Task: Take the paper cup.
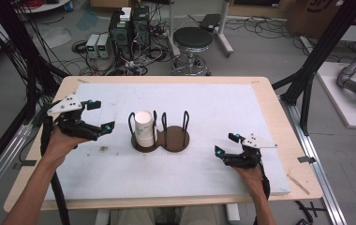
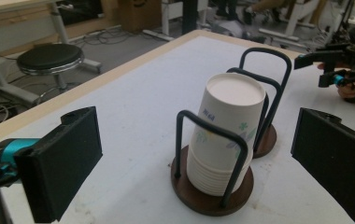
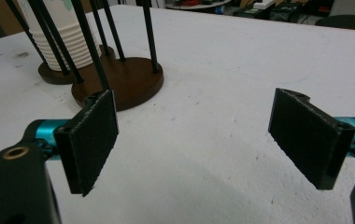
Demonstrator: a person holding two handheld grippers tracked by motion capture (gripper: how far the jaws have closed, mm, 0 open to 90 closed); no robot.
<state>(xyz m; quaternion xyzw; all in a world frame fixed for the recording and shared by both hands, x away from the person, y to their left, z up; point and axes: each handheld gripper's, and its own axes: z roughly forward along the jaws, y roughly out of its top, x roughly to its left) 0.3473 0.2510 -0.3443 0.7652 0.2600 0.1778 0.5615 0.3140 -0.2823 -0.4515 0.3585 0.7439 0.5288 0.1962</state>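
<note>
A stack of white paper cups (image 1: pixel 144 129) (image 2: pixel 227 135) stands upside down in the left half of a two-base wooden holder (image 1: pixel 176 140) with black wire loops, near the middle of the white board. The holder's right base (image 3: pixel 124 84) is empty; the cup stack (image 3: pixel 68 42) shows behind it. My left gripper (image 1: pixel 102 116) (image 2: pixel 194 158) is open, left of the cups and aimed at them, not touching. Toward the front right my right gripper (image 1: pixel 225 144) (image 3: pixel 194 140) hovers open with nothing between its pads, pointing at the empty base. The left gripper view catches the right gripper (image 2: pixel 339 70) far off.
The white board (image 1: pixel 204 98) covers a wooden table (image 1: pixel 270 108). On the floor behind the table are a black stool (image 1: pixel 192 40), computer boxes (image 1: pixel 129 28) and cables. Black frame posts (image 1: pixel 307 70) rise at both sides.
</note>
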